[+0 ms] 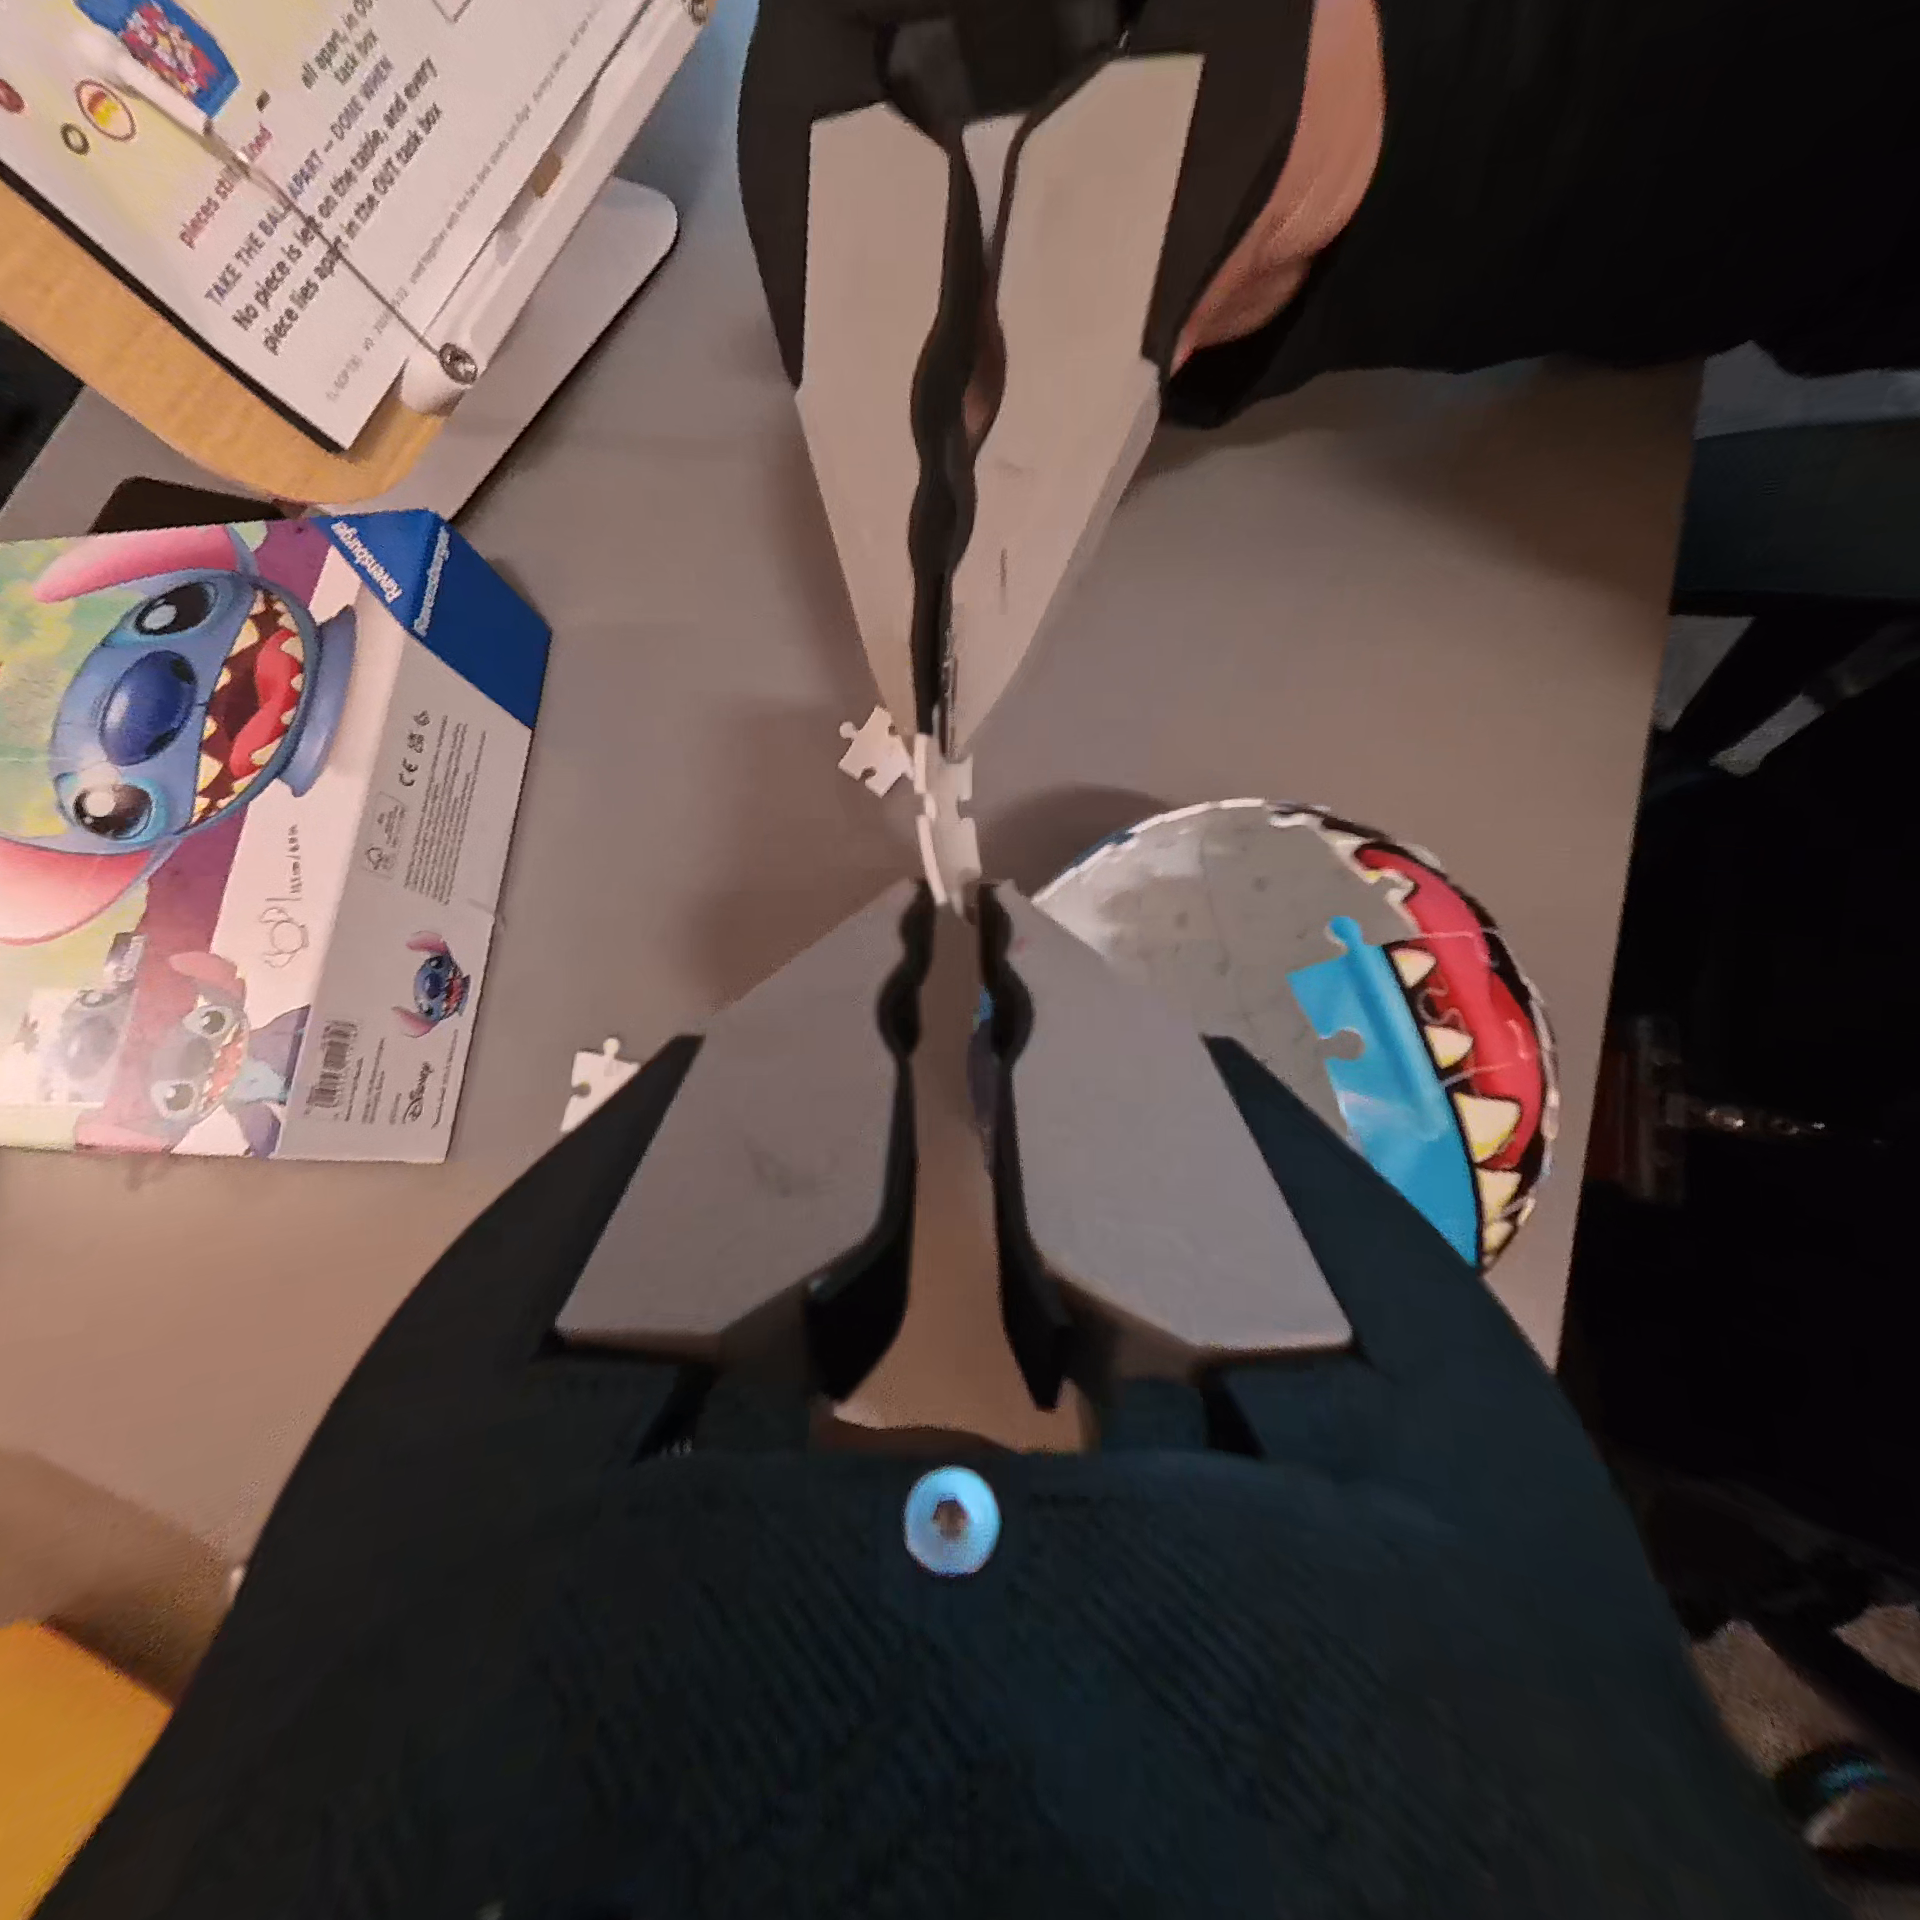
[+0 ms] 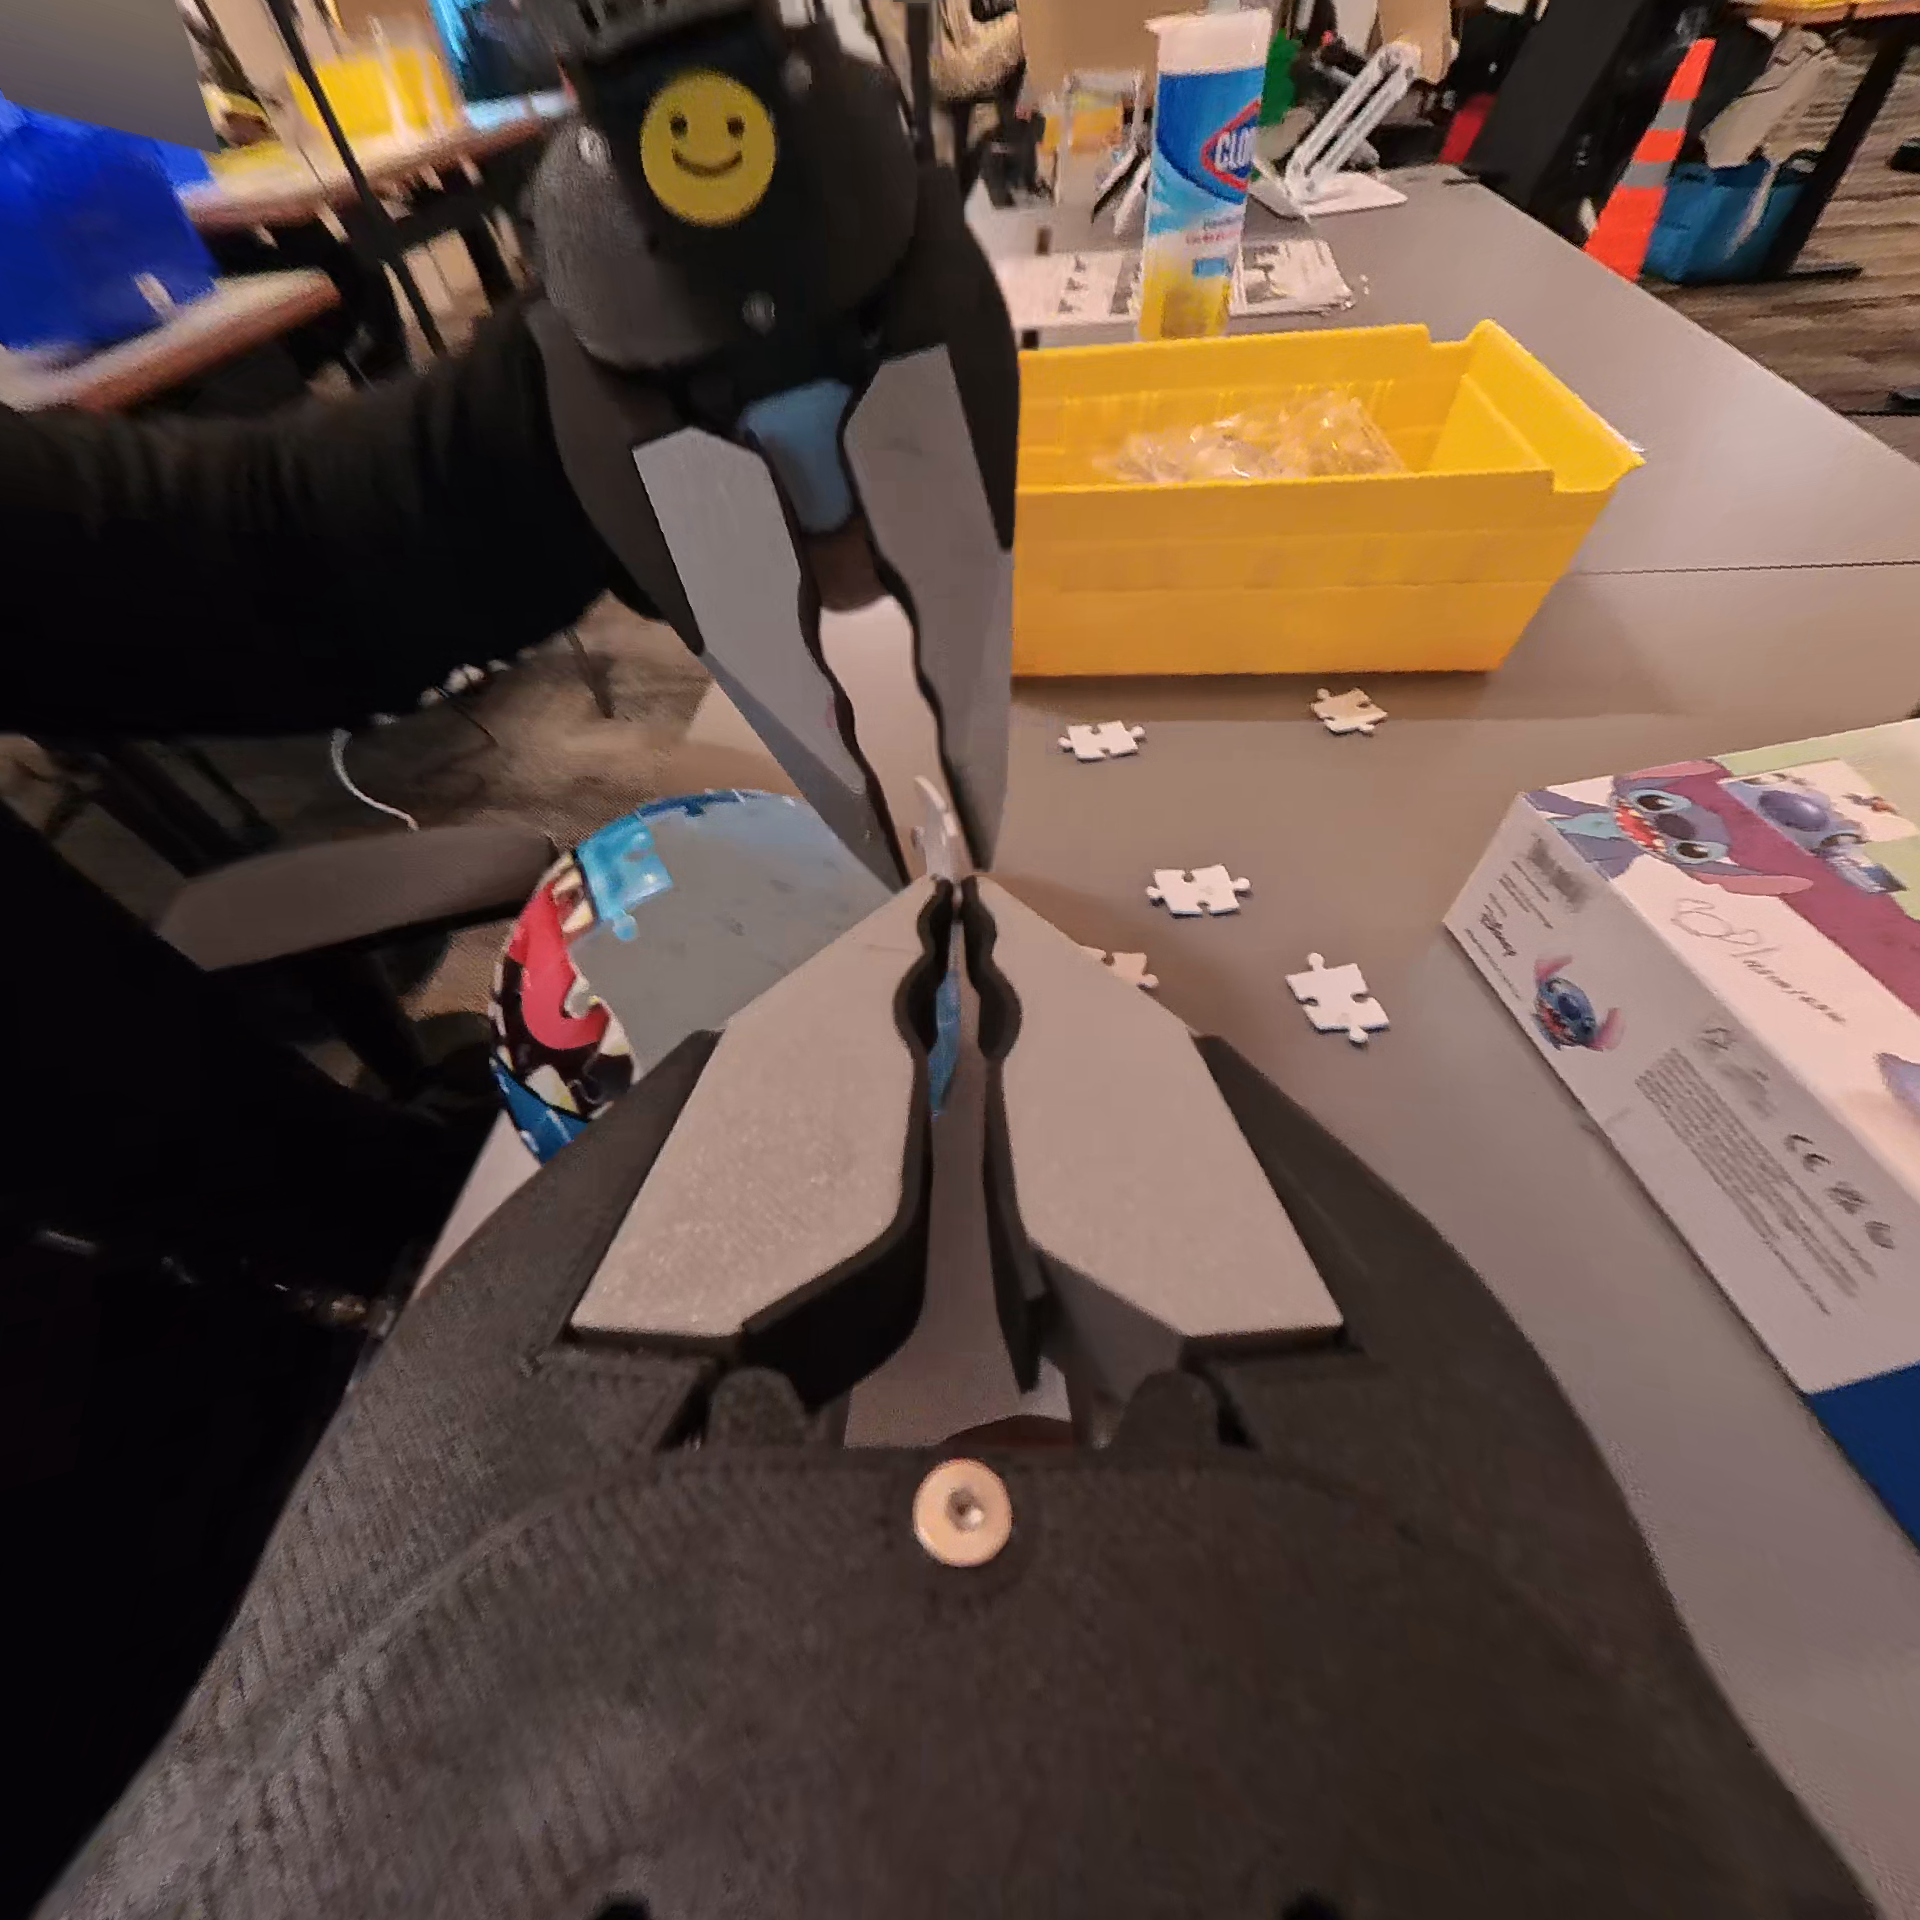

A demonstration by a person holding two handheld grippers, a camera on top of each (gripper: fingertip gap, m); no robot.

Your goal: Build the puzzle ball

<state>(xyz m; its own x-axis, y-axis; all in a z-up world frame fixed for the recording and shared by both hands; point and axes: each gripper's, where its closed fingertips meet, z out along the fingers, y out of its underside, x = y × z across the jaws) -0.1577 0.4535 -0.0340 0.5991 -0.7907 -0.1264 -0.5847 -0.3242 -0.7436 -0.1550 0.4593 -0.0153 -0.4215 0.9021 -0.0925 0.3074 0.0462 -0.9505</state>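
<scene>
Left gripper [image 1: 951, 899] tips pinch white pieces [image 1: 948, 821] from below; right gripper [image 1: 940, 727] pinches opposite end, tip-to-tip; piece chain runs along finger line; ball [image 1: 1299, 997] right of left fingers.

Grey table [image 2: 1662, 582], more tables [image 2: 312, 301] behind, carpet floor [image 2: 1849, 301], indoor light.

Your left tongs [image 1: 951, 899] pinch the white puzzle pieces [image 1: 940, 805] from six o'clock; the right tongs [image 1: 935, 727] clamp them from twelve. The half-built ball [image 1: 1299, 997] sits at three o'clock on the surface [image 1: 1351, 644].
</scene>
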